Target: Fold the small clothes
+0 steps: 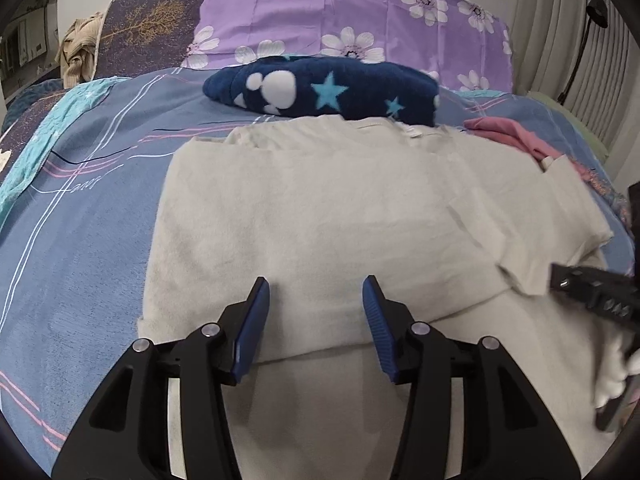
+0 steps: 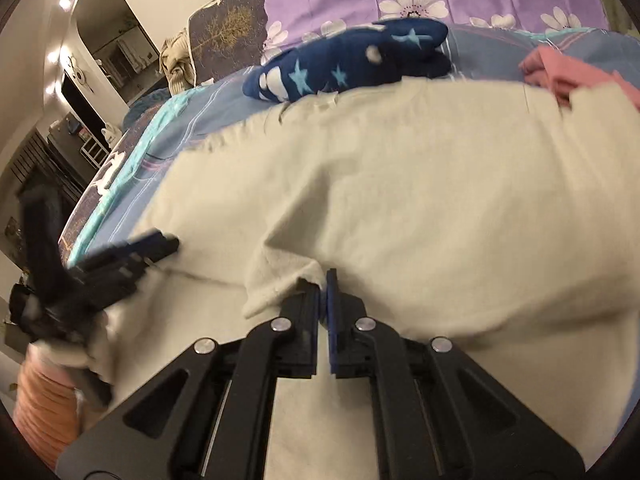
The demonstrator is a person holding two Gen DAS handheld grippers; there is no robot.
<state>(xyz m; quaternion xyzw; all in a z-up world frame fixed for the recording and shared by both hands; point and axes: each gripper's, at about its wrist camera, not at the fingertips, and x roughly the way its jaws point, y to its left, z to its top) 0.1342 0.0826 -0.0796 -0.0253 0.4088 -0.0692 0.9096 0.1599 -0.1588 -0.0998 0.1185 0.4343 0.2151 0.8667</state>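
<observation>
Clenched on a corner of the cream garment (image 2: 400, 184), my right gripper (image 2: 323, 280) should carry it flat across the bed (image 1: 80, 208). With my left gripper (image 1: 316, 292) released above the fold, I'd press there to pin it.

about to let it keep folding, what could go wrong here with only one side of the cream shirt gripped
1. The right tongs pinch only a small corner of the cream garment; it could slip out mid-fold.
2. The left tongs are open and hold nothing, so that side may drag or fold skewed.
3. The pink garment touches the cream one's far edge and might get pulled along.
</observation>
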